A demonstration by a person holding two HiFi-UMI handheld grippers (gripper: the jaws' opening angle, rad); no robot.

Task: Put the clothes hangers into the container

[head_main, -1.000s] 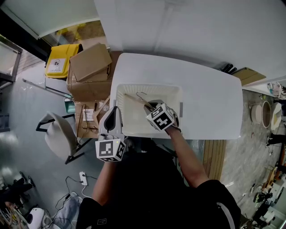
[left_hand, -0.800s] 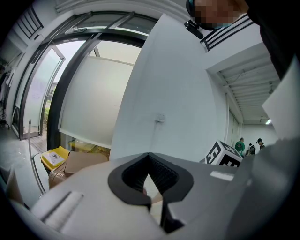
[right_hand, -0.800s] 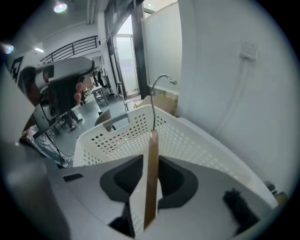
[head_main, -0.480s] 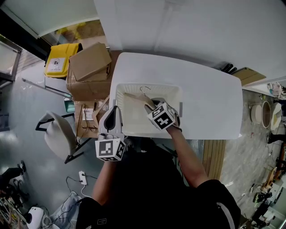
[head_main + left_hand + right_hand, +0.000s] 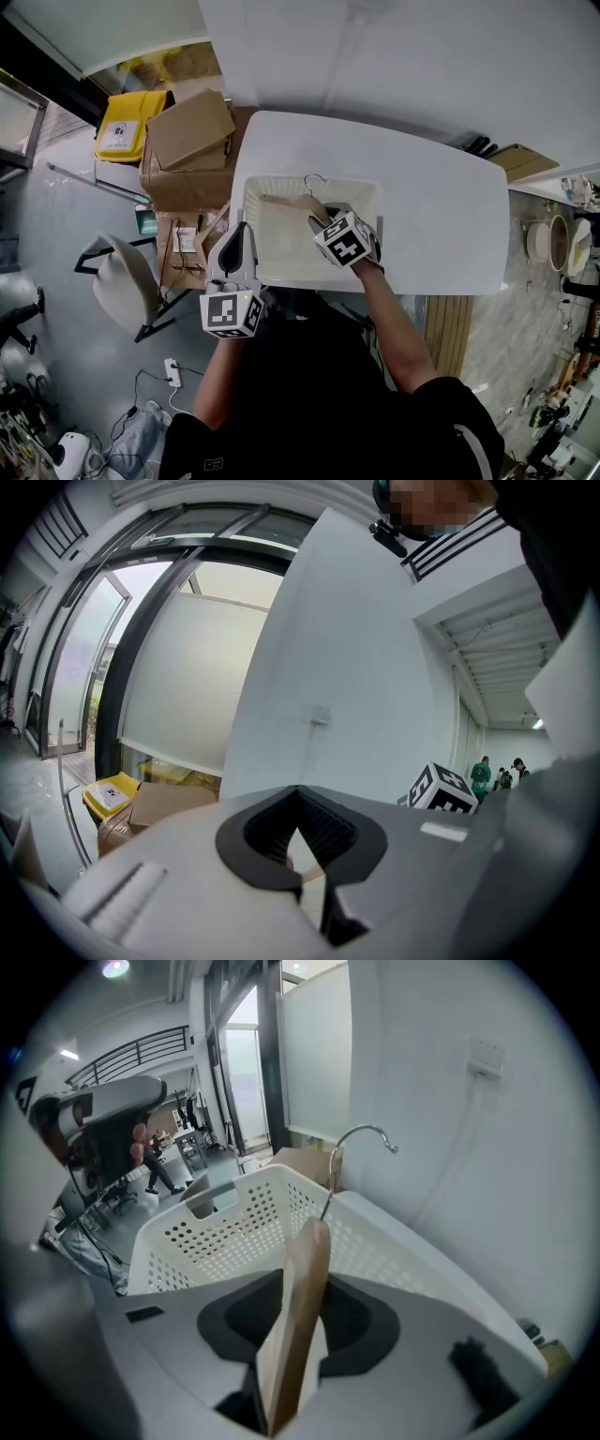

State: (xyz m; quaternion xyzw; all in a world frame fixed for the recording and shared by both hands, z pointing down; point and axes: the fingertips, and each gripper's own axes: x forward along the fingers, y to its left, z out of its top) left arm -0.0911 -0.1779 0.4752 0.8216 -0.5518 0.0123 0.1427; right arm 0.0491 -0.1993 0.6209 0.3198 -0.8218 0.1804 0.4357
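Right gripper jaws apart, just been opening. Wooden hanger stands edge-on between them, its metal hook past the tips. White perforated basket lies just ahead and below; the gripper tilts steeply down into it. Left gripper jaws together, nothing between, roughly level, outside the basket's near-left corner. Label on the yellow bag too small to read.
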